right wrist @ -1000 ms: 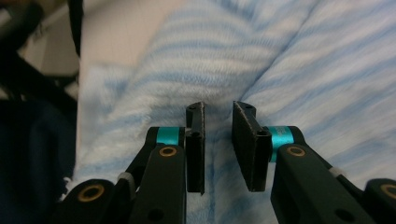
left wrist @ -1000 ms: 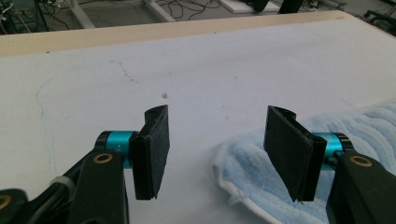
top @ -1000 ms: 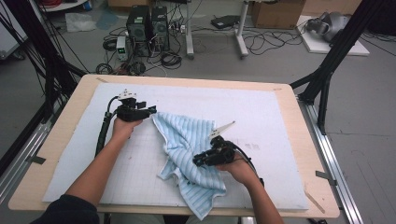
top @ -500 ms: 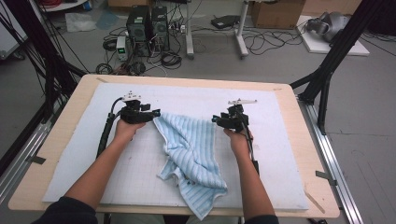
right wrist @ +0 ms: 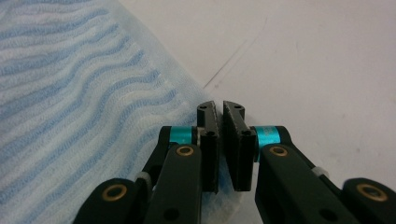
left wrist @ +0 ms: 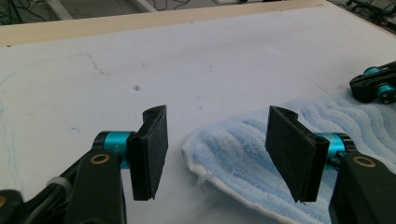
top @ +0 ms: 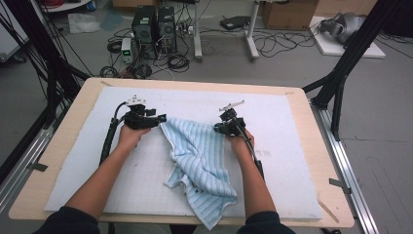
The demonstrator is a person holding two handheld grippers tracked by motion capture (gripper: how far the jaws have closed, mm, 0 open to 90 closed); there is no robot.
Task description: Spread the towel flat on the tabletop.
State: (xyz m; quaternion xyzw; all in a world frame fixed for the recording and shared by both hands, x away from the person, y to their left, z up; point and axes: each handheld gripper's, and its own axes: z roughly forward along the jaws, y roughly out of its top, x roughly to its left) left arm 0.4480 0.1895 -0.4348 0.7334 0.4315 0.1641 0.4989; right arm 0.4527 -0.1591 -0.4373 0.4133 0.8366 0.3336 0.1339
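Note:
A light blue striped towel [top: 199, 151] lies crumpled on the white mat, running from the middle toward the near edge. My left gripper [top: 163, 118] rests at its far left corner. In the left gripper view that gripper [left wrist: 217, 149] is open, and the towel's corner [left wrist: 243, 158] lies between the pads without touching them. My right gripper [top: 216, 127] is at the towel's far right edge. Its jaws have just been closing. In the right gripper view it [right wrist: 219, 109] stands shut, with the towel's edge [right wrist: 70, 93] pinched low between the pads.
The white mat [top: 292, 146] covers most of the wooden table [top: 63, 146]. Black frame posts stand at both sides, and cables and computer cases lie on the floor beyond the far edge. The right gripper's jaw tips [left wrist: 373, 86] show in the left gripper view.
My right hand went from the towel's middle up to the far side, then slid left onto the towel's far right edge, and its jaws closed. The left hand kept still.

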